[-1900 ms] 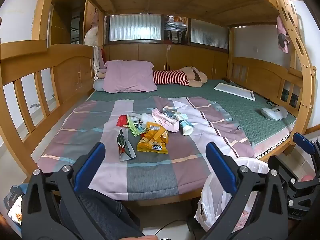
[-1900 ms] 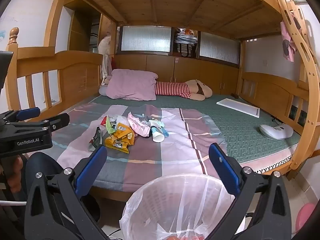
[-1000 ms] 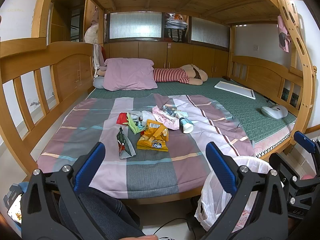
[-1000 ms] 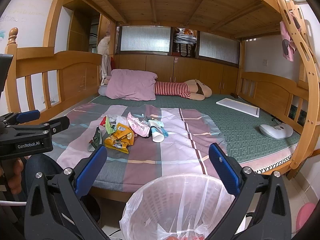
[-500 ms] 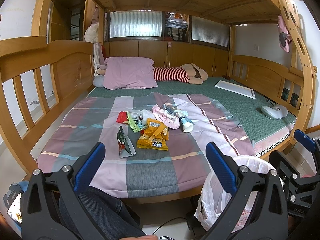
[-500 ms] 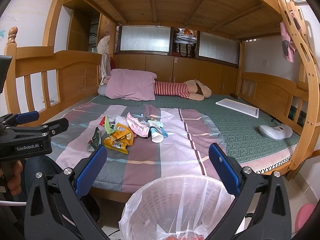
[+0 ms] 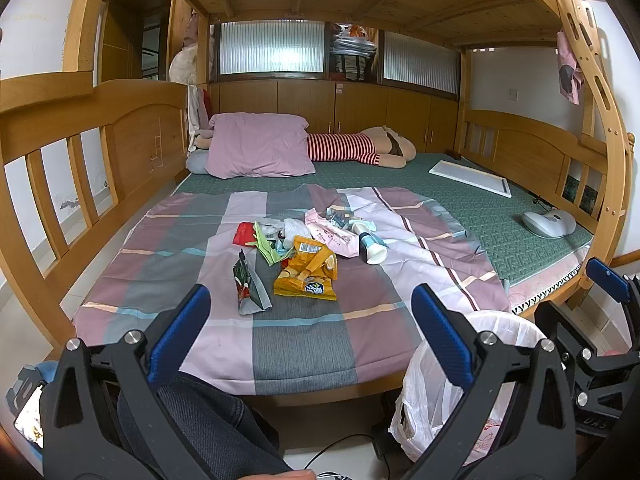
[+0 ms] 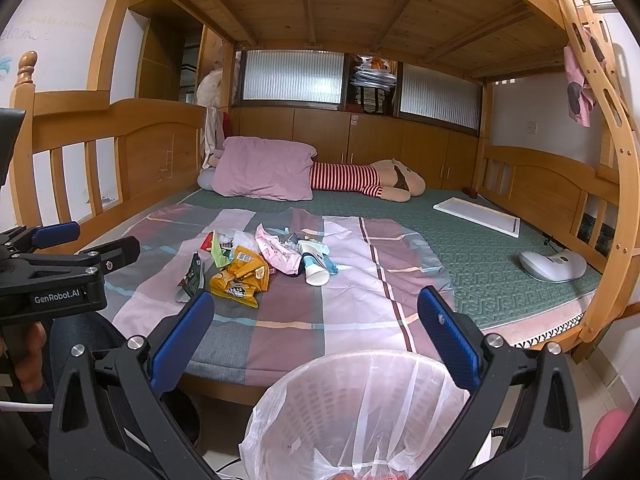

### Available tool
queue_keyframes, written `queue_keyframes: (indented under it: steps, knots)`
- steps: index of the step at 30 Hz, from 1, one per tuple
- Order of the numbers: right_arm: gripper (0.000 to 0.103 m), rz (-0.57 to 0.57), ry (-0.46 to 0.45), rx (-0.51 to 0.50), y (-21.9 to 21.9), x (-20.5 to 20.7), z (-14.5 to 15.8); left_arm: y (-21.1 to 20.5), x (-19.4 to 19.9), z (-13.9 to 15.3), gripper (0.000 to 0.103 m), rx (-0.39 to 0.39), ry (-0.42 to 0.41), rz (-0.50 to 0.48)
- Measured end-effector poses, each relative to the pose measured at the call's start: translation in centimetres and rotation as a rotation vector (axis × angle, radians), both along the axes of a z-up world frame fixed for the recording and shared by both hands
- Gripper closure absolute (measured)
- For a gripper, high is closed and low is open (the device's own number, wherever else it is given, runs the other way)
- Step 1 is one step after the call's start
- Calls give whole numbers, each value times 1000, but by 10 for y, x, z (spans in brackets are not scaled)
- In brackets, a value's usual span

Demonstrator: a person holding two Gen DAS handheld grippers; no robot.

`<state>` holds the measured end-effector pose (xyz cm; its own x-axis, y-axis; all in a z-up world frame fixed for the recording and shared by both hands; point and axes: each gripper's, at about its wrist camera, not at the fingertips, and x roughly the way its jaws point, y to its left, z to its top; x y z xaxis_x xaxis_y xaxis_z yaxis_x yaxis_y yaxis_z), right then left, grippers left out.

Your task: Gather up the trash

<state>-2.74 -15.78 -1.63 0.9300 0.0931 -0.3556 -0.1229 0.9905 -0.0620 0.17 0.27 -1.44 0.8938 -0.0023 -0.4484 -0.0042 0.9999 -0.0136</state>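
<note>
hovering short of the bed [image 7: 100, 216] with jaws apart and empty, the left gripper [image 7: 308, 316] and right gripper [image 8: 316, 320] face the trash [image 7: 304, 252] heaped mid-blanket, the lined bin [image 8: 360, 408] set just below the bed's near edge, likely for short drops.

One bin [image 8: 356, 408] lined with a plastic bag stands by one bed [image 7: 496, 220]. The bed carries one pillow [image 7: 258, 152], one stuffed toy [image 7: 360, 150], one white board [image 7: 472, 178] and one litter pile [image 7: 304, 248]. Two claws are in view, left [image 7: 310, 332] and right [image 8: 314, 330].
</note>
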Motion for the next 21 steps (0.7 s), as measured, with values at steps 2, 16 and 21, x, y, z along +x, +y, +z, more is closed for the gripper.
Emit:
queue_keyframes:
  steps: [2, 16, 21]
  knots:
    - [3, 1, 2, 3, 0, 0, 0, 0, -1, -2, 3, 1, 1, -1]
    - [3, 1, 4, 3, 2, 1, -2, 1, 0, -2, 3, 1, 2, 0]
    - [3, 0, 3, 2, 2, 1, -3, 2, -2, -6, 3, 1, 4, 1]
